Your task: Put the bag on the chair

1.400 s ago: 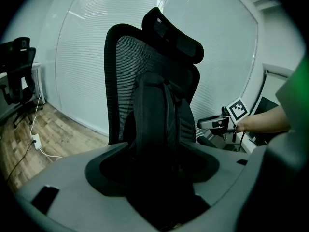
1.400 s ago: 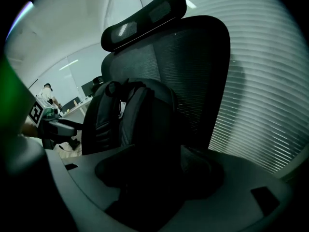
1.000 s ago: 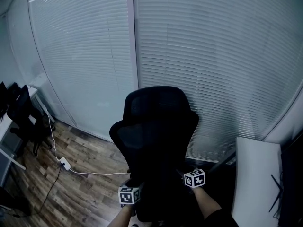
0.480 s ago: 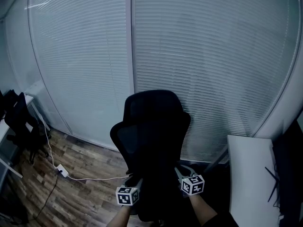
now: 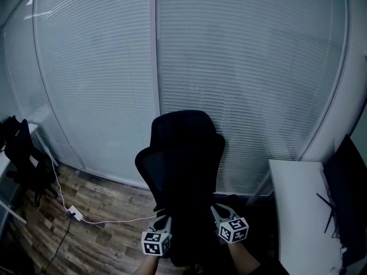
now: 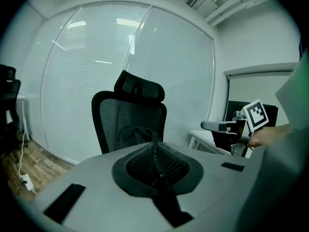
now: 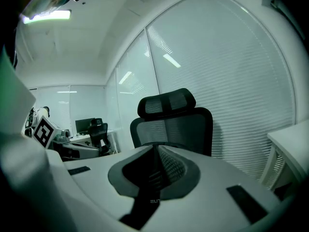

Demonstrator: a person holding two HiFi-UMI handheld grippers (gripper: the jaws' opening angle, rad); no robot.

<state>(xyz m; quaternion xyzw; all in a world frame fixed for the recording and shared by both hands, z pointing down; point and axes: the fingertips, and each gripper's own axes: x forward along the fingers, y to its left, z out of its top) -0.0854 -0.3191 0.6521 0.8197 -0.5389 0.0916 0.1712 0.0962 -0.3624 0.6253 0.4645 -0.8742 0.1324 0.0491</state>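
Observation:
A black mesh office chair [image 5: 183,153] with a headrest stands before the blinds. A black bag [image 5: 192,239] shows as a dark mass in front of the chair's back, low between my two grippers. Whether it rests on the seat is hidden. My left gripper [image 5: 164,219] is at the bag's left side. In the left gripper view its jaws [image 6: 155,151] are closing onto a black strap [image 6: 166,202] that runs to the bag [image 6: 134,132]. My right gripper [image 5: 219,212] is at the bag's right side, its jaws [image 7: 155,153] closing onto another black strap [image 7: 147,197].
A white desk [image 5: 298,205] stands close on the right, with a dark panel [image 5: 350,182] beyond it. At the far left are another black chair [image 5: 23,153] and a desk edge. A white power strip [image 5: 74,213] and its cable lie on the wooden floor.
The head view has swung a little to the right. Both marker cubes sit slightly lower in the picture, and the right gripper's fingers now show against the bag.

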